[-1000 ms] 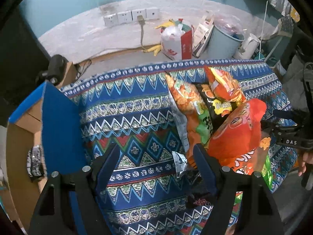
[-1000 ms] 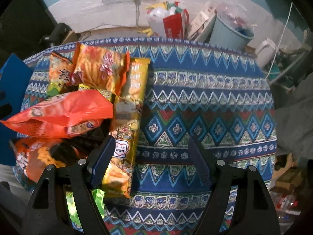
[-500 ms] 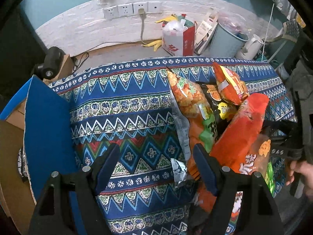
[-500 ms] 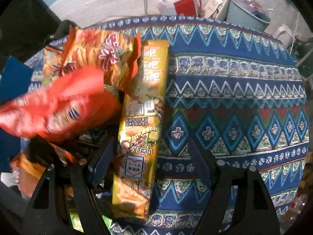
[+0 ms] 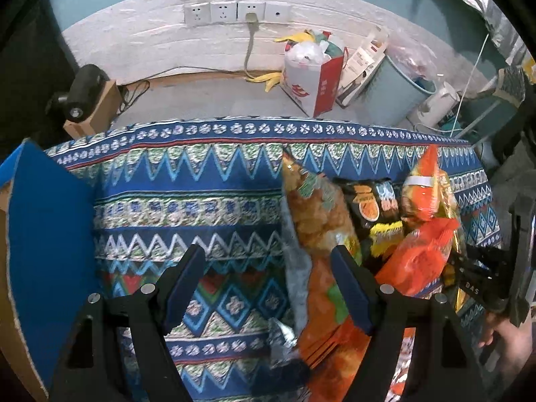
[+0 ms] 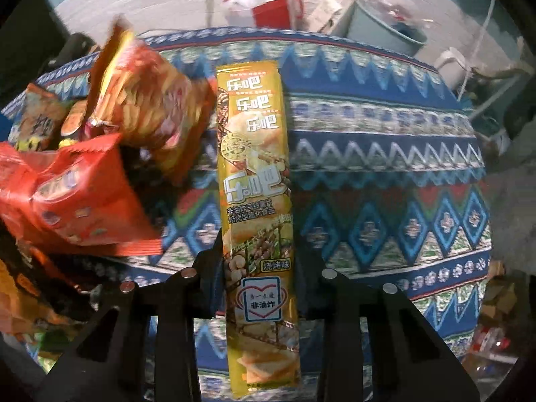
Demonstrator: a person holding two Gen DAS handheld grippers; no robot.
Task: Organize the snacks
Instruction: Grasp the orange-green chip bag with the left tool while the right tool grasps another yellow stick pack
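Left wrist view: my left gripper (image 5: 268,278) hangs spread and empty over the patterned tabletop (image 5: 201,207). Four snack bags (image 5: 385,227) are heaped toward its right edge, closer than a second ago.

Right wrist view: my right gripper (image 6: 259,268), wide apart a second ago, is now pinching one long yellow chip pack (image 6: 256,181) with white lettering, lying lengthwise near the tabletop's middle beside the pile.

Long yellow snack pack (image 6: 256,197) (gripped), beside heaped bags (image 6: 100,167)

Roughly six snack bags (image 5: 318,221); four wall sockets (image 5: 236,12).
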